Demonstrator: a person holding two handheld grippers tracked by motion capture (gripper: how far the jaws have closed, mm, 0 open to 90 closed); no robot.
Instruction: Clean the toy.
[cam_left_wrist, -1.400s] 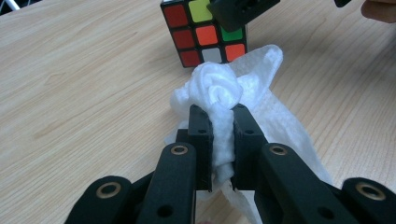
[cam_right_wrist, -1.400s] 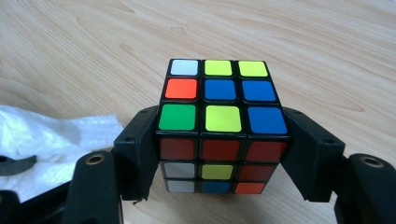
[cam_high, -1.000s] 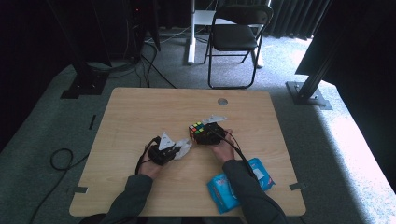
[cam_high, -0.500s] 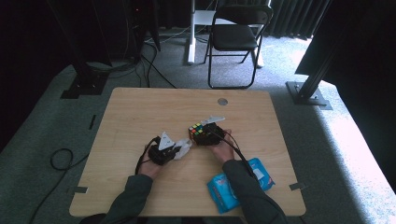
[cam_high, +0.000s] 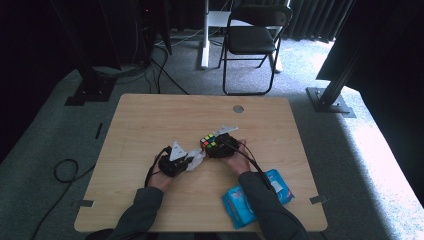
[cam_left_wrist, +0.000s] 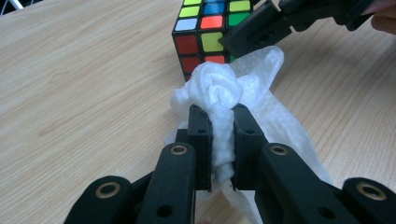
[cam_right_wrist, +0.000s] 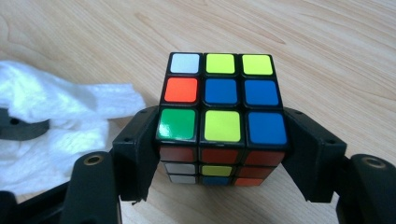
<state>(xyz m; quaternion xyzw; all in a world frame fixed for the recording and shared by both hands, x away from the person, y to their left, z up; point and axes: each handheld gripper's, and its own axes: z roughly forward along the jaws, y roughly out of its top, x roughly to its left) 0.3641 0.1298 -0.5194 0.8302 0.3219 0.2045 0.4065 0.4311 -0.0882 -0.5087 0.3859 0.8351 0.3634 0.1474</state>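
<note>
Between the jaws of your right gripper (cam_right_wrist: 223, 154) sits the scrambled, black-framed, multicoloured puzzle cube (cam_right_wrist: 221, 109), resting on the pale wooden table (cam_high: 150, 120); the jaws press its two opposite sides, spread only as wide as the cube. Just beside it, your left gripper (cam_left_wrist: 219, 140) has its jaws nearly closed, pinching a crumpled white wet wipe (cam_left_wrist: 224, 93) whose bunched end bulges beyond the jaw tips, near the cube's lower corner. Behind your right forearm, by the table's near edge, lies a blue packet of wipes (cam_high: 280, 187).
</note>
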